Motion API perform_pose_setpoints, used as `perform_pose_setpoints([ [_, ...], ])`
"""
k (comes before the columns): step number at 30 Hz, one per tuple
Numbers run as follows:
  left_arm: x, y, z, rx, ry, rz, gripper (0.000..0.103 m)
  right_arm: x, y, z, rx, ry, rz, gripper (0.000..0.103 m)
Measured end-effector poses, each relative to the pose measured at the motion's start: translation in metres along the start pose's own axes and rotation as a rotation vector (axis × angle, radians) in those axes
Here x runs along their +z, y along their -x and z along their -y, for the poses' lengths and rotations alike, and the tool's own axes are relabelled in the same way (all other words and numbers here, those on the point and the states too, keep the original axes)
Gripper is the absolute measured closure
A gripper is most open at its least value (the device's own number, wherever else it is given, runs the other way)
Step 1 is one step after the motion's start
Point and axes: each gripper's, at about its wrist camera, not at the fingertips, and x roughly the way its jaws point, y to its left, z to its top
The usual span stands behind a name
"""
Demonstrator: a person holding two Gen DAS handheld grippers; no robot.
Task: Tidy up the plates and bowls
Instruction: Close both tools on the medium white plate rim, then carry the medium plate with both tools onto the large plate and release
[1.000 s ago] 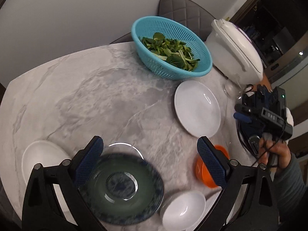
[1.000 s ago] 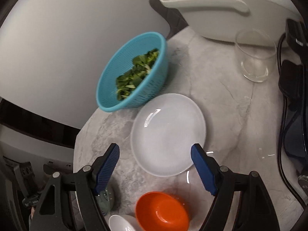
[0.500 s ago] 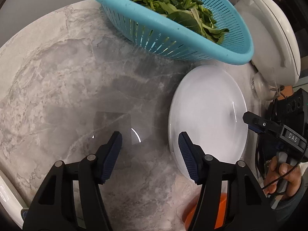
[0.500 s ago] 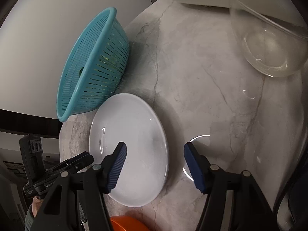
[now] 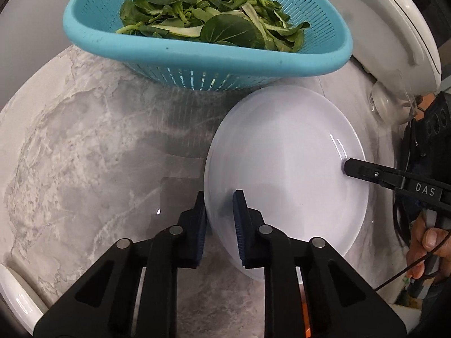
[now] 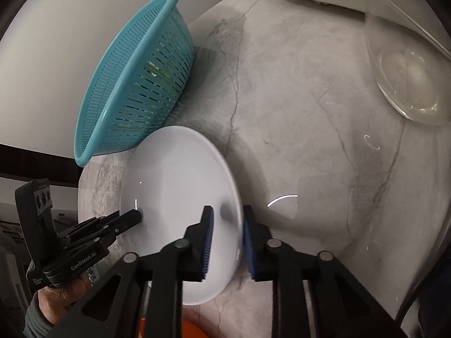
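Observation:
A white plate lies on the marble table, just in front of the blue colander. My left gripper straddles the plate's left rim, one pad under and one pad above, closed onto it. My right gripper straddles the opposite rim of the same plate in the same way. Each gripper shows in the other's view, the right gripper at the plate's right edge and the left gripper at its left edge.
A blue colander of green leaves stands behind the plate. A white rice cooker and a clear glass bowl are to the right. An orange bowl and another white dish lie near the front.
Both grippers have moved in onto the white plate from opposite sides and their jaws have closed from wide open onto its rims.

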Motion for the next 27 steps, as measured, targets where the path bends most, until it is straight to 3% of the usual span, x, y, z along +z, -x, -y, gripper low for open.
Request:
perform_pose_setpoints([
  [7,0.002,-0.003,0.013,0.011,-0.001,-0.021,0.087,-0.003,0.001,0.002,-0.022,0.007,0.012,0.093],
  [9,-0.018,0.004,0.024,0.006,0.005,-0.023,0.087,-0.006,0.002,0.003,-0.029,0.004,0.017,0.093],
  [13,-0.024,0.01,0.031,-0.006,0.02,-0.025,0.087,-0.01,0.005,-0.003,-0.032,0.002,0.027,0.094],
  [27,-0.045,0.093,0.048,-0.029,0.004,0.04,0.088,-0.022,0.062,-0.034,-0.032,0.058,0.099,0.094],
])
